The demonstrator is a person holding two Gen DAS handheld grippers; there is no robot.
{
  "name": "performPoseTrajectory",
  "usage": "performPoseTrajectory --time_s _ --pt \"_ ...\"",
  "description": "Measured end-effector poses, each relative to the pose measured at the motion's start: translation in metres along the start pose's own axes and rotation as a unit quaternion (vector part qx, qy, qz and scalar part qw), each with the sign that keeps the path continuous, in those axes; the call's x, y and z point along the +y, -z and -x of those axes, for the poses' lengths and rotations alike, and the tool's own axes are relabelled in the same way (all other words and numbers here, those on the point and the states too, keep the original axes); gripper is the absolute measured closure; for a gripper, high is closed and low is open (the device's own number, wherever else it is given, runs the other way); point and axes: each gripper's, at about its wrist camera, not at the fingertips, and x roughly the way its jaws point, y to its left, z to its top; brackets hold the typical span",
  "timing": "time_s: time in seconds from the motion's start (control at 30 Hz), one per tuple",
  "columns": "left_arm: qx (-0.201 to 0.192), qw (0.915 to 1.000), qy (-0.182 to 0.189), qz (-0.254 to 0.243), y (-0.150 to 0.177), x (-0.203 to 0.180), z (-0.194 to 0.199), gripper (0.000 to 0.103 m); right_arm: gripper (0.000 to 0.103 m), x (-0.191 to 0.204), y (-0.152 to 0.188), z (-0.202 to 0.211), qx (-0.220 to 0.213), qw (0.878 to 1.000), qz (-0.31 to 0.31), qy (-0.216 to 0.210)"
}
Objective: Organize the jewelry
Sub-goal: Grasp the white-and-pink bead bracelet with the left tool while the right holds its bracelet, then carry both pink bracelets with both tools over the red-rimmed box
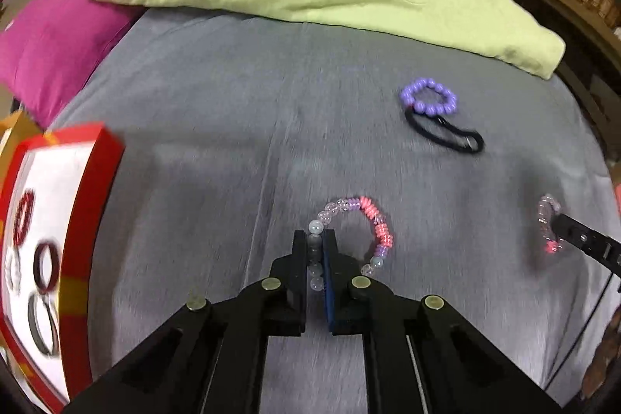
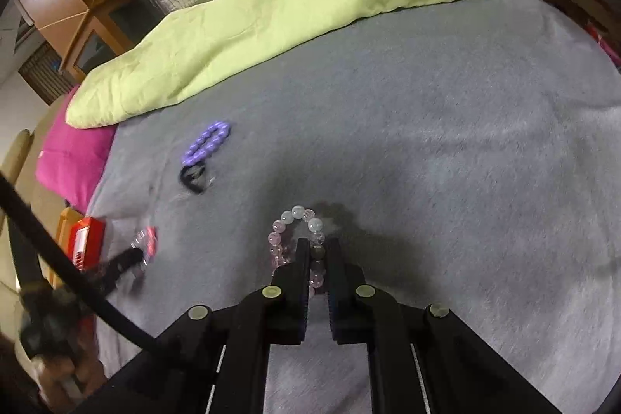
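While the left gripper (image 1: 315,255) pinches the pink and clear bead bracelet (image 1: 359,231), the best thing is to keep that pinch firm and move slowly. In the left wrist view, the jaws are narrow, closed on the clear beads of this bracelet, and the rest of the loop sticks out to the right over the grey bed cover (image 1: 233,127). The red box (image 1: 58,251) sits at the near left, with a few rings and bangles already lying inside on its white floor. I think this bracelet should go there, so carry it left, get it over the wall, then let go low so the beads do not bounce. A purple bead bracelet (image 1: 429,96) and a black hair band (image 1: 444,132) lie touching, farther off to the right.

In the right wrist view, the right gripper (image 2: 318,253) has narrow jaws too, holding a pale pink bead bracelet (image 2: 297,239). Keep it well apart from the other gripper so the two loops do not tangle.
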Motion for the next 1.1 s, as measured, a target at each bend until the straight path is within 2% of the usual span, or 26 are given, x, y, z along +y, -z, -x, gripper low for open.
performPoseTrajectory --time_s 0.3,0.53,0.83,1.1 --pt "-0.027 0.9988 0.041 0.0 0.03 0.006 0.034 0.095 0.094 0.008 0.038 0.027 0.005 0.999 -0.017 -0.035" --pt "-0.054 0.9966 0.057 -0.028 0.048 -0.017 0.066 0.095 0.094 0.015 0.051 0.043 0.0 0.998 -0.025 -0.052" --pt "-0.073 0.9948 0.059 -0.04 0.052 -0.031 0.098 0.095 0.094 0.034 0.059 0.059 -0.007 0.998 -0.012 -0.061" --pt "-0.071 0.9956 0.051 -0.034 0.055 -0.027 0.1 0.095 0.094 0.047 0.06 0.069 -0.013 0.998 0.003 -0.063"
